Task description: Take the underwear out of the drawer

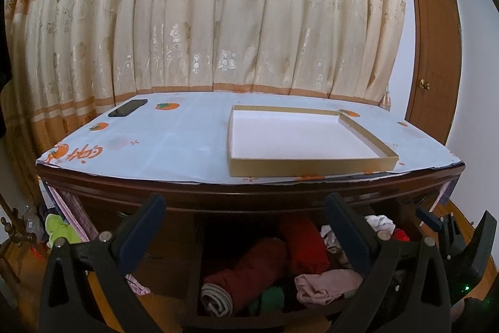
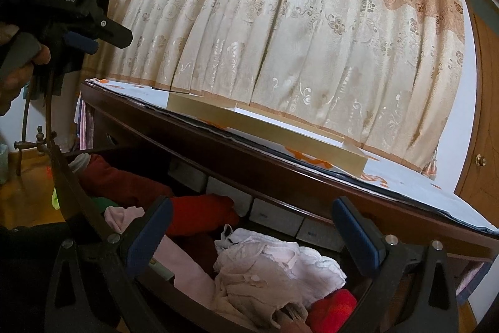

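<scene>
Two tools are in view, each with its jaws apart and nothing between them. In the right wrist view the right tool (image 2: pixel 252 227) hovers at the lower centre of the frame, directly over a crumpled white and pale pink underwear heap (image 2: pixel 274 267) lying in the open drawer (image 2: pixel 174 292). In the left wrist view the left tool (image 1: pixel 246 227) sits at the lower centre, above a dark red roll (image 1: pixel 249 267), with a pink garment (image 1: pixel 324 283) at lower right.

Beyond the tools, the drawer projects from under the surface (image 1: pixel 174 145), which carries a shallow gold-edged box (image 1: pixel 299 139) at centre right and a dark phone (image 1: pixel 128 108) at upper left. A curtain (image 1: pixel 218 14) fills the upper frame.

Procedure for the step in hand, as judged from this position:
1. Lower the right tool until both fingers straddle a raised fold of the underwear heap.
2. Bite a single thick fold, not a loose edge; thin lace may slip.
3. Avoid the bright red item (image 2: pixel 333 308) just beside the heap at lower right.
4. Lift straight up, clearing the underside of the surface edge, which overhangs the rear of the drawer.
</scene>
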A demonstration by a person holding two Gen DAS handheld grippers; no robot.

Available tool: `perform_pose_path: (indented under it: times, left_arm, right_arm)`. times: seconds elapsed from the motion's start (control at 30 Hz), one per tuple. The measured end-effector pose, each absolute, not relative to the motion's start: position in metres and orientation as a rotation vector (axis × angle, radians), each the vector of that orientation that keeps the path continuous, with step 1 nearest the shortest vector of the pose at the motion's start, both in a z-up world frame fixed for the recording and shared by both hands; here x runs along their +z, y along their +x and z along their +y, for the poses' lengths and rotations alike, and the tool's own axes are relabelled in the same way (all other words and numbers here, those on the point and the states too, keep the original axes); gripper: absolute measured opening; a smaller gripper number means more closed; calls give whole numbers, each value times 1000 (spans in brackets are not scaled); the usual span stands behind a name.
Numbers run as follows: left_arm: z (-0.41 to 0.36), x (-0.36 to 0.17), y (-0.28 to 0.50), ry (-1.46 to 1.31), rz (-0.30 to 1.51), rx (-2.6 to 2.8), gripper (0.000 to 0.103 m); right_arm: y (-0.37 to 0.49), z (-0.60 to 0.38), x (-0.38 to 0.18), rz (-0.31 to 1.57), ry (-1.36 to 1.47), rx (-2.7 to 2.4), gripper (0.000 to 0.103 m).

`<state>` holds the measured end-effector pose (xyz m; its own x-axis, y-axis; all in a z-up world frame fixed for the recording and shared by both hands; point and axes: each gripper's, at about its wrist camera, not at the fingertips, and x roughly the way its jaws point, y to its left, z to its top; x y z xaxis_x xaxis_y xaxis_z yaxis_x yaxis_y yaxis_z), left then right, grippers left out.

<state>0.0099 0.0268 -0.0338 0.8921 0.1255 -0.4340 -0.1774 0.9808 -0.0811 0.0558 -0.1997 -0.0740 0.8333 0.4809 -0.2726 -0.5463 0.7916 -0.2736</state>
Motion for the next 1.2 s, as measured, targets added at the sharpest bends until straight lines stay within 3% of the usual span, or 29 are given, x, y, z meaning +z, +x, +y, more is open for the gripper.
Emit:
perform_pose_path:
  times: [1.2]
  left_arm:
    - [33,-37,7,-119,446,167,103]
  right_arm:
    - [42,-210,-62,225,-368,573,102]
